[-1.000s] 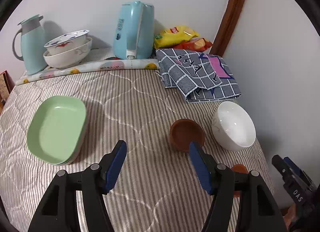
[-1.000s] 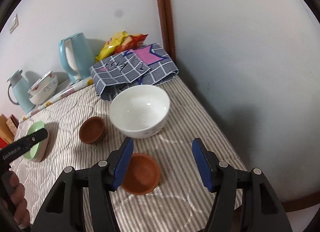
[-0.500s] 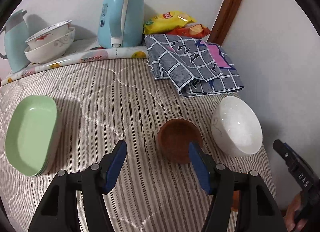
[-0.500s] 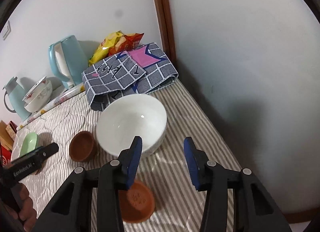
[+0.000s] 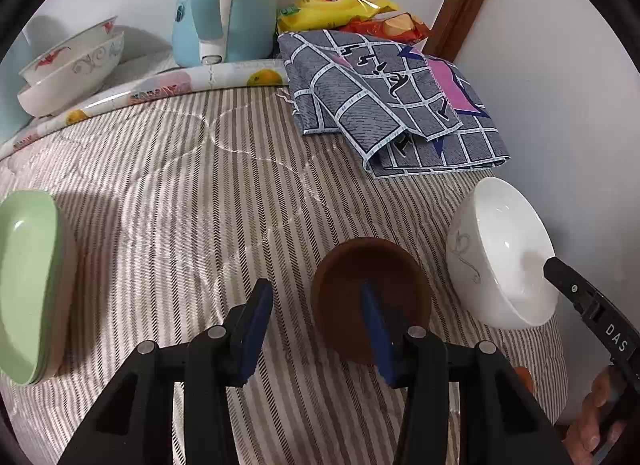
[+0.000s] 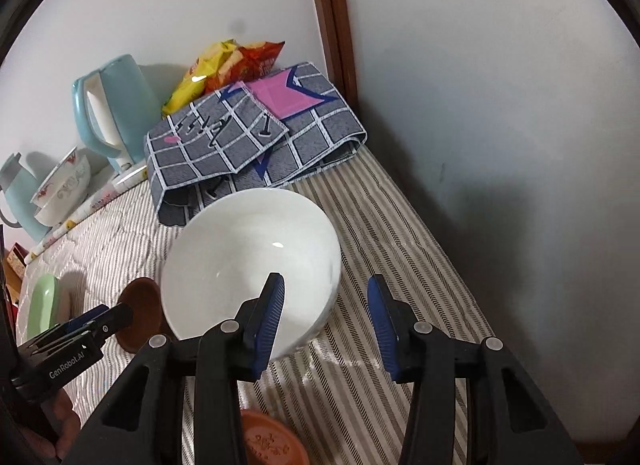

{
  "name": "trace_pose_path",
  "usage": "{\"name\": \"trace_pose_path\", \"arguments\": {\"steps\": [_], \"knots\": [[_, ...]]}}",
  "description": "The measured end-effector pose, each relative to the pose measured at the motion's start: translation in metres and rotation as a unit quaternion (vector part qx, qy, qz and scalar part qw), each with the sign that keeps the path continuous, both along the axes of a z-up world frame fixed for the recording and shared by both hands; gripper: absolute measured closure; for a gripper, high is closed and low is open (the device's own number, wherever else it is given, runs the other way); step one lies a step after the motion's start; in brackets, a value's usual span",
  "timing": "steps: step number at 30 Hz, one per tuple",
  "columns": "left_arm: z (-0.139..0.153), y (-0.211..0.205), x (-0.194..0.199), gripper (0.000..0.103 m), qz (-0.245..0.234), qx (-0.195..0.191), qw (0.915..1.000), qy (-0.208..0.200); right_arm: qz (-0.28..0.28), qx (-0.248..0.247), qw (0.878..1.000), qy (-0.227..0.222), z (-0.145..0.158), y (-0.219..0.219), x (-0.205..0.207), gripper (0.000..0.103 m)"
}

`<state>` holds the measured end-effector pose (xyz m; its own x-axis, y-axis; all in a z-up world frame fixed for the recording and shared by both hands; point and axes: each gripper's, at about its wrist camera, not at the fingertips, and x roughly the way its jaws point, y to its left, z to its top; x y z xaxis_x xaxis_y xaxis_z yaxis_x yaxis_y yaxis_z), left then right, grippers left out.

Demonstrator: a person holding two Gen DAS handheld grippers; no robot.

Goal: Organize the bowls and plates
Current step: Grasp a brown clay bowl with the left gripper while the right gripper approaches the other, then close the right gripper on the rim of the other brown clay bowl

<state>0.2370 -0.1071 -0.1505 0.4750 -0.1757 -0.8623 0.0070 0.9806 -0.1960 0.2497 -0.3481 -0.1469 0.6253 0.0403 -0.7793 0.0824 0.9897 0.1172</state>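
Note:
A small dark brown bowl (image 5: 370, 297) sits on the striped quilt. My left gripper (image 5: 316, 325) is open, its right finger inside the bowl and its left finger outside the near-left rim. A white bowl (image 6: 252, 265) stands to the right of it (image 5: 500, 257). My right gripper (image 6: 326, 317) is open, its left finger inside the white bowl and its right finger outside the rim. An orange-brown dish (image 6: 272, 441) lies below the right gripper. Green plates (image 5: 28, 281) are stacked at the left.
Two patterned white bowls (image 5: 68, 65) are stacked at the back left beside a light blue kettle (image 5: 224, 5). A folded grey checked cloth (image 5: 392, 105) and snack bags (image 5: 344, 9) lie in the back right corner. Walls close the right side.
Both grippers moved forward and down. The left one now straddles the brown bowl's rim, and the right one straddles the white bowl's rim.

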Motion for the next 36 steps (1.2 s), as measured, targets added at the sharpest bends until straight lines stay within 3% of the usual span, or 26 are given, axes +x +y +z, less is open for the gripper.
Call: {"name": "trace_pose_path", "arguments": {"steps": [10, 13, 16, 22, 36], "knots": [[-0.007, -0.005, 0.009, 0.068, -0.003, 0.001, 0.9999, 0.01, 0.001, 0.001, 1.0, 0.002, -0.001, -0.006, -0.003, 0.059], [-0.011, -0.008, 0.011, 0.081, -0.005, -0.001, 0.9999, 0.015, 0.004, 0.009, 1.0, -0.001, 0.002, -0.013, -0.018, 0.059], [-0.013, -0.01, 0.011, 0.087, 0.004, -0.002, 0.9999, 0.011, 0.002, 0.024, 1.0, -0.008, 0.006, -0.023, -0.034, 0.059], [-0.01, -0.009, 0.008, 0.092, 0.014, -0.004, 0.9998, 0.012, 0.008, 0.007, 1.0, -0.008, 0.009, -0.031, -0.059, 0.059], [-0.009, -0.002, -0.011, 0.092, 0.041, -0.001, 0.9989, 0.021, 0.084, 0.031, 0.994, 0.058, -0.037, 0.006, -0.083, 0.059]]}}
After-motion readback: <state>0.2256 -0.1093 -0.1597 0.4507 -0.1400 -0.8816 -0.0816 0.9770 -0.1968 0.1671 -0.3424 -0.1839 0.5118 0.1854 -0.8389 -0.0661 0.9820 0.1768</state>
